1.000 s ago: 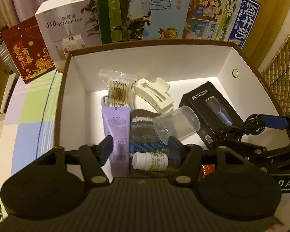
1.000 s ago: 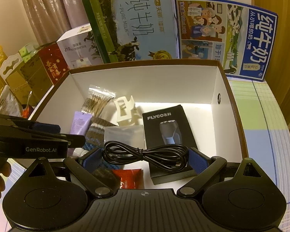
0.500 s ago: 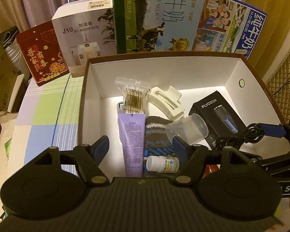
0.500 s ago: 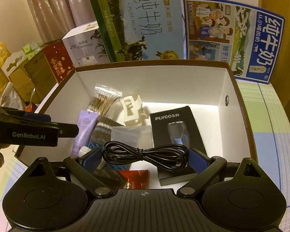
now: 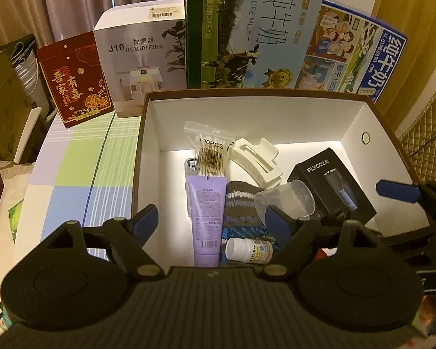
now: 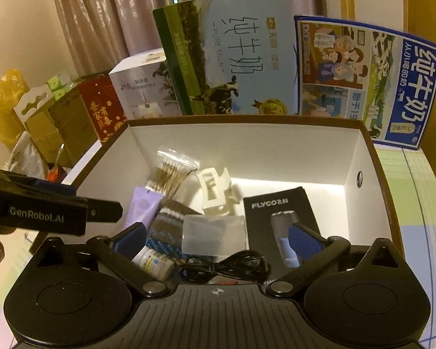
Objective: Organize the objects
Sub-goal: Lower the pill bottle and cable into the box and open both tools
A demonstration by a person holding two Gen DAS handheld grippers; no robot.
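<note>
We hold both grippers' jaws apart and empty above the box; the black cable lies inside it.

Behind my bench, with its checked cloth of green, blue and white, hang pleated curtains in a dull mauve. Warm, dim light tints the plain wall at left. At far right I see a quilted tan cushion and yellow drapery.
</note>
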